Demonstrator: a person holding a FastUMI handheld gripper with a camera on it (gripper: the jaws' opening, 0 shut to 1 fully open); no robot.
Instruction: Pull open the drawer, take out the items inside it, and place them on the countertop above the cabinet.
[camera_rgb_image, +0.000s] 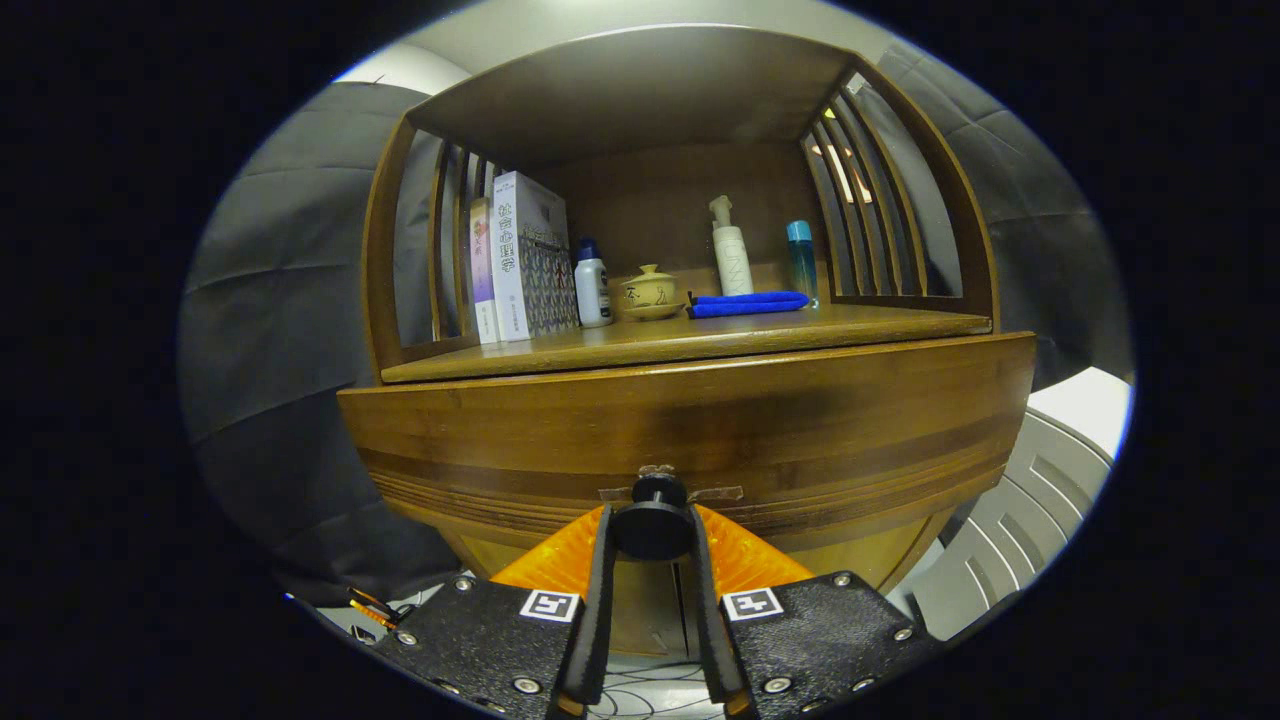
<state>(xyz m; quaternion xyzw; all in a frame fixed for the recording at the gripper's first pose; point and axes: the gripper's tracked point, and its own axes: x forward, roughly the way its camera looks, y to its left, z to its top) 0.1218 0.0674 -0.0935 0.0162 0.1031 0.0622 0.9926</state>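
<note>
The gripper is closed on the drawer knob, both fingers pressing its sides at the middle of the drawer front, just below the worktop. The pull should probably run straight back and level, grip kept firm, so the knob does not slip out.

I see my hand-held gripper level, its two fingers narrowed to a small gap, both pressing the sides of the round black drawer knob
</note>
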